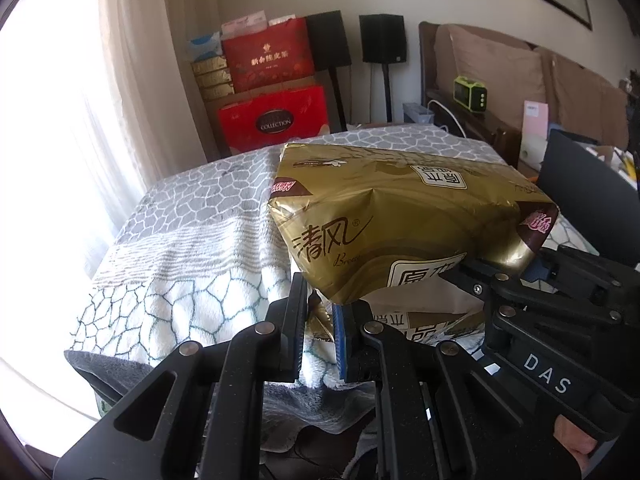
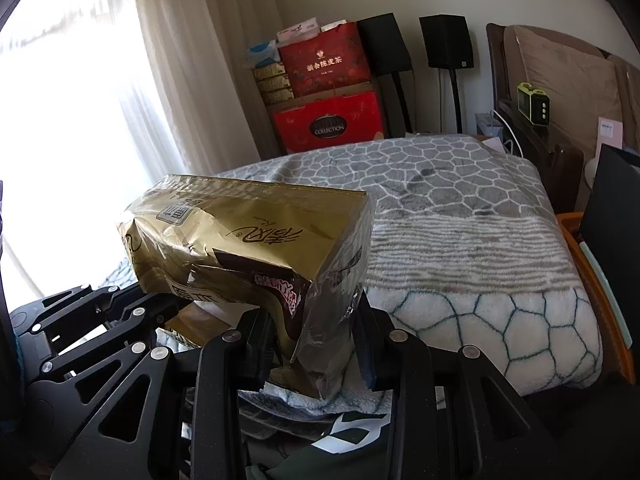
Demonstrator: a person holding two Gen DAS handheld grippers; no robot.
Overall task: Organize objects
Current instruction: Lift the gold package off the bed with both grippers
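Jaws of the left gripper [image 1: 320, 336] pinch a fold of the crinkly gold foil tissue pack [image 1: 400, 216]; the right gripper [image 2: 316, 344] clamps its other end, apparently. Held above the grey-and-white honeycomb blanket [image 2: 460, 240], both ends should travel together, level, to avoid tearing the wrapper.

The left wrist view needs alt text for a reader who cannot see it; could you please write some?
A gold tissue pack is held above a bed with a grey and white patterned blanket; the left gripper pinches its near lower edge, and the right gripper grips its right end. Behind the bed stand red gift boxes and two black speakers.
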